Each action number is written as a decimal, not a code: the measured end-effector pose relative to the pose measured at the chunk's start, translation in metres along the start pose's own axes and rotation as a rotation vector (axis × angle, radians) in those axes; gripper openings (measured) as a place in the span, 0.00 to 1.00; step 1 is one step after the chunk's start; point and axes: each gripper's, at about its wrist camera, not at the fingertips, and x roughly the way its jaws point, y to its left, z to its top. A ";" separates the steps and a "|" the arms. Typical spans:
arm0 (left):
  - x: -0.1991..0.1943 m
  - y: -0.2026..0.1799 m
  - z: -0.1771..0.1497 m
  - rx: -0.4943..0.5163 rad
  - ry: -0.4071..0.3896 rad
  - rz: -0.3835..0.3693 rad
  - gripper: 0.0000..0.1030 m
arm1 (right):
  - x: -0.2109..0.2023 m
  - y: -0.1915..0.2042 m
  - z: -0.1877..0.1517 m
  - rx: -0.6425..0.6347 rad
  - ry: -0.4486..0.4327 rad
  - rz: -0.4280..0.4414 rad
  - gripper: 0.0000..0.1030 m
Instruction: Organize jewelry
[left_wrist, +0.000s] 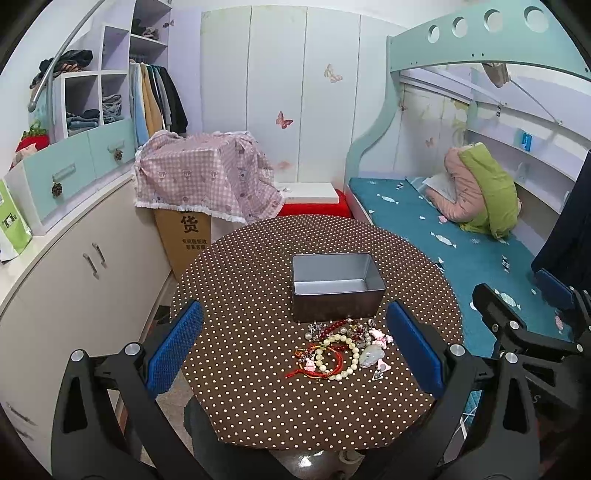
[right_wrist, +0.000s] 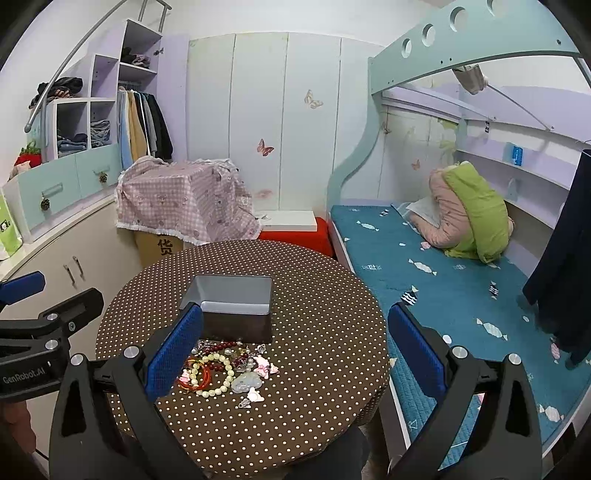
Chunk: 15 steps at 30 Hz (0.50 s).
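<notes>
Left gripper (left_wrist: 295, 354) jaws standing wide, jewelry pile (left_wrist: 341, 350) lying between them | metal tin (left_wrist: 337, 286) blocking just beyond pile, top open | right gripper (right_wrist: 295, 354) jaws spanning bare tablecloth (right_wrist: 325, 332), offering passage | pile and tin sitting at its left finger (right_wrist: 173, 354).

Table: round table (left_wrist: 258, 406) (right_wrist: 314, 424) under a brown cloth with white dots.
Far middle: open grey metal tin (left_wrist: 338, 286) (right_wrist: 232, 308), standing upright.
Near side: jewelry pile (left_wrist: 341, 349) (right_wrist: 225, 373), just beside the tin.
</notes>
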 end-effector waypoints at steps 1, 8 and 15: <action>0.001 0.000 0.000 0.000 0.004 -0.001 0.95 | 0.000 0.000 0.000 0.001 0.001 0.001 0.94; 0.006 0.001 -0.004 -0.003 0.014 -0.011 0.95 | 0.006 0.001 0.000 0.003 0.015 -0.002 0.94; 0.013 0.000 -0.006 -0.003 0.030 -0.019 0.95 | 0.007 -0.002 -0.004 0.005 0.020 -0.011 0.94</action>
